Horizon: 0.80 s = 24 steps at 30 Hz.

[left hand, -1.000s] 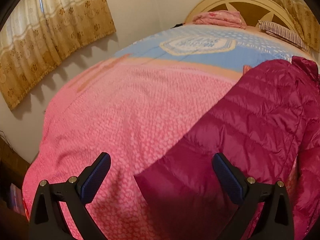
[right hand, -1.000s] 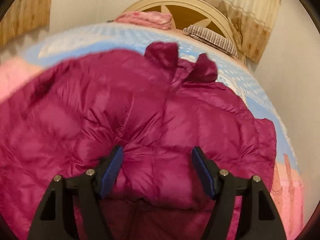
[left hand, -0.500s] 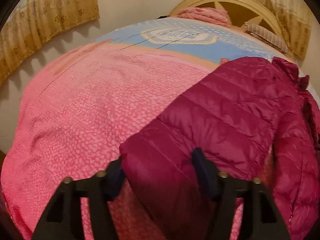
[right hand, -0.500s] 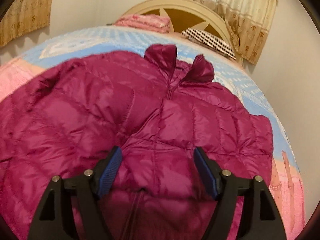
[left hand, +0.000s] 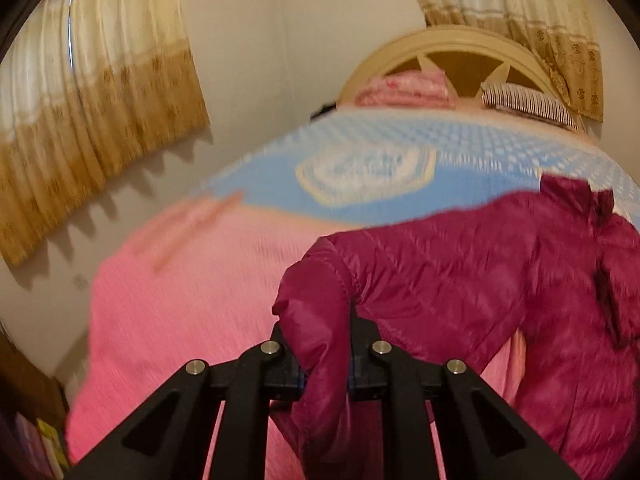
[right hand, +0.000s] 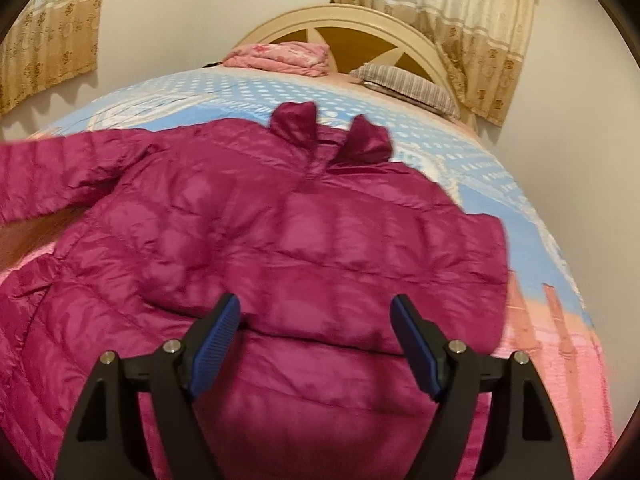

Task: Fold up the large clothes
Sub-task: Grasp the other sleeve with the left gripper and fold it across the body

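The left tongs (left hand: 325, 354) are closing, pinching the sleeve cuff (left hand: 316, 300) of a glossy, quilted magenta puffer jacket (right hand: 304, 248) lying on the nubbly pink-and-blue bed (left hand: 192, 288); the right tongs (right hand: 316, 344) hover apart above it.

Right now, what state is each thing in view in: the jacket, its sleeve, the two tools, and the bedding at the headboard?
Jacket: spread front-up on the bed, collar toward the headboard.
Sleeve: cuff end lifted off the pink blanket, pinched in the left tool.
Left tool: jaws closing, sleeve fabric clamped between them.
Right tool: open, above the jacket's lower front, gripping nothing.
Pink quilt: folded, by the headboard.
Striped pillow: lying flat.
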Each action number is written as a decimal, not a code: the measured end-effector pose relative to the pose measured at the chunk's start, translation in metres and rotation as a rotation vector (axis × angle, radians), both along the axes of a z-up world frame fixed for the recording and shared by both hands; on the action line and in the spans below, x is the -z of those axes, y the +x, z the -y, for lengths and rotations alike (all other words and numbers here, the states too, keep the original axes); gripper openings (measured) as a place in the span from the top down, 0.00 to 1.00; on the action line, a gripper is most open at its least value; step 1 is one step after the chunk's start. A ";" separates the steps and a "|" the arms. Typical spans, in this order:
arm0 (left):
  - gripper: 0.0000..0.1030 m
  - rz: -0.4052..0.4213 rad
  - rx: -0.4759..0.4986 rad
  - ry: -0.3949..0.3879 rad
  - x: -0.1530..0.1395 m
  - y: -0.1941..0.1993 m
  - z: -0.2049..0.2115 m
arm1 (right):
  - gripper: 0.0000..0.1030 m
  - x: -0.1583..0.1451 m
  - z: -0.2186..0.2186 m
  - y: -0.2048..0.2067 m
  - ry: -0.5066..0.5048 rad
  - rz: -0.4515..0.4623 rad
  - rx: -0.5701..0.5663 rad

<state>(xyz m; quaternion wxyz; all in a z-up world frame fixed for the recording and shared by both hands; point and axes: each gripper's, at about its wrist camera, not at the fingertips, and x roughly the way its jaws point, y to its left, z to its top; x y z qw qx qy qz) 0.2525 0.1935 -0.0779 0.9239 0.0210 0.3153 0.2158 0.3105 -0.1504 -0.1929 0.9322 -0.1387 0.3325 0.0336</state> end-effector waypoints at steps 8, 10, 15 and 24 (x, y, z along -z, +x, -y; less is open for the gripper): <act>0.88 0.078 0.209 0.098 -0.054 0.028 0.106 | 0.20 -0.022 0.067 0.000 0.006 0.023 0.136; 0.88 0.084 0.273 0.121 -0.055 0.038 0.142 | 0.20 -0.026 0.087 -0.003 0.021 0.030 0.172; 0.88 0.066 0.416 0.144 -0.042 0.056 0.229 | 0.17 -0.029 0.128 -0.020 0.037 0.043 0.238; 0.88 0.003 0.548 0.180 -0.005 0.077 0.332 | 0.16 -0.021 0.194 -0.045 0.073 0.047 0.352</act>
